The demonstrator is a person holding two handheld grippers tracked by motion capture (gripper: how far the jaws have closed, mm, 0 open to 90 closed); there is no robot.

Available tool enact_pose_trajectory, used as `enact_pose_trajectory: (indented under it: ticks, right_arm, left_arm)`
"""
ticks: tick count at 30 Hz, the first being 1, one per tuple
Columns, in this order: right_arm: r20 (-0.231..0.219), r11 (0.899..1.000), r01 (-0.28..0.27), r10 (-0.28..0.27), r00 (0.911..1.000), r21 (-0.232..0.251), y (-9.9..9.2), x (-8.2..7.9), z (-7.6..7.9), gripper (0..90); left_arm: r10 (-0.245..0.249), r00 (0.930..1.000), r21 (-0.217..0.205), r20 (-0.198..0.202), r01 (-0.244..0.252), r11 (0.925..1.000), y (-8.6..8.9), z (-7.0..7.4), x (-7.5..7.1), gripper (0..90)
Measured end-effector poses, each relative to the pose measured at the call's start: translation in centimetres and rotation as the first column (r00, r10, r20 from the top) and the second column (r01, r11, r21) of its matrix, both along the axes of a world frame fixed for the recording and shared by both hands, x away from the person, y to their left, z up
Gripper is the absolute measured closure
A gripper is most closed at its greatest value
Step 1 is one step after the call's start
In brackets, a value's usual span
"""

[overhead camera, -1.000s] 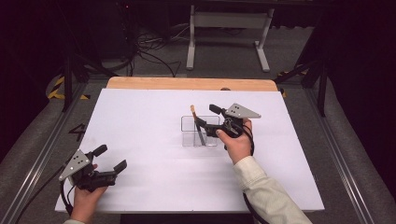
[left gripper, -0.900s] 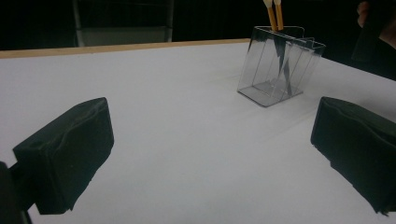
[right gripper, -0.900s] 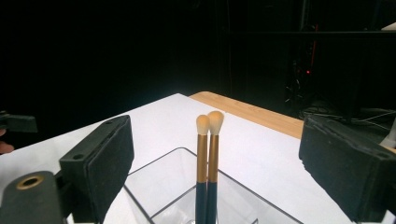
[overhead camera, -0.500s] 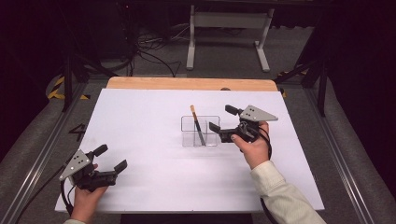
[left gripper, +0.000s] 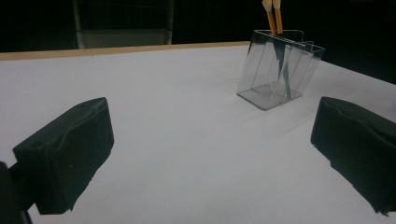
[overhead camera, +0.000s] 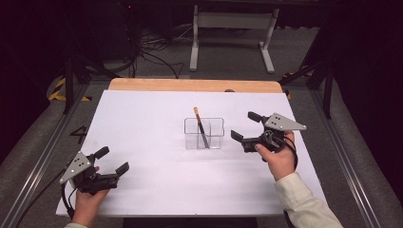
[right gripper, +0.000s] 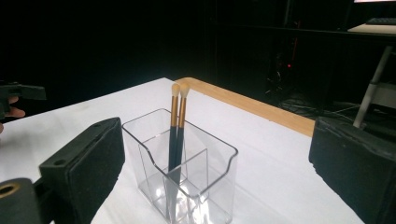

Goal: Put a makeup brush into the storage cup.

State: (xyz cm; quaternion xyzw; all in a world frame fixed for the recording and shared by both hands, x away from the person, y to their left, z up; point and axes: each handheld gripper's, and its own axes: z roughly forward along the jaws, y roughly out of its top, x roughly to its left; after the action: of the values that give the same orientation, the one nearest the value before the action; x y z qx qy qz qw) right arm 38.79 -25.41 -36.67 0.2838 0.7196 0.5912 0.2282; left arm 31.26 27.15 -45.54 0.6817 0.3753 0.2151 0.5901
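Now right gripper [overhead camera: 243,132] jaws just opened, empty, beside clear holder [overhead camera: 204,134]; left gripper [overhead camera: 113,161] open

The right tool [overhead camera: 246,129] hangs with jaws just opened wide (nothing between them), while the left tool [overhead camera: 114,160] rests open.

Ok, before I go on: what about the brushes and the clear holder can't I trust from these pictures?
- Brush count: in the high view the brushes merge into one thin line, too small; the right gripper view shows two.
- Brush tips: cut off by the top edge in the left gripper view.
- Holder base: cut off by the bottom edge in the right gripper view, so the handle ends' seating is unclear.
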Motion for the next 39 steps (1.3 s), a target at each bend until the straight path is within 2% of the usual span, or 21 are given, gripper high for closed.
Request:
enact_pose_trajectory:
  ticks: [3, 7, 17, 24, 28, 39]
  right_arm:
    - [-0.007, 1.000, 0.013, -0.013, 0.9999, -0.006, -1.0, -0.6, -0.3, 4.3]
    - [-0.012, 0.999, 0.028, -0.028, 0.9995, -0.030, -2.0, -1.2, -0.7, 4.4]
    - [-0.034, 0.998, 0.063, -0.063, 0.9974, -0.013, -4.3, -2.3, -2.3, 3.9]
    - [-0.041, 0.997, 0.081, -0.081, 0.9959, 0.002, -5.2, -2.7, -3.4, 3.9]
    - [-0.044, 0.996, 0.090, -0.091, 0.9949, -0.018, -5.6, -2.9, -4.3, 3.5]
    - [-0.053, 0.993, 0.118, -0.118, 0.9916, -0.011, -6.5, -3.5, -6.4, 3.2]
  left_arm:
    - [0.011, 0.9999, -0.013, -0.001, -0.011, 0.9999, 0.1, 0.0, 0.0, 0.3]
    - [0.005, 1.0000, -0.007, 0.001, -0.005, 1.0000, 0.0, 0.0, 0.0, 0.3]
    - [0.010, 0.9999, -0.010, 0.003, -0.010, 0.9999, 0.0, 0.1, 0.0, 0.3]
    - [0.006, 0.9999, -0.013, 0.011, -0.006, 0.9999, 0.1, 0.1, 0.0, 0.3]
    - [-0.001, 0.9997, -0.021, 0.023, 0.001, 0.9998, 0.1, 0.2, -0.1, 0.3]
    - [-0.009, 0.9995, -0.032, 0.030, 0.010, 0.9994, 0.0, 0.2, -0.1, 0.3]
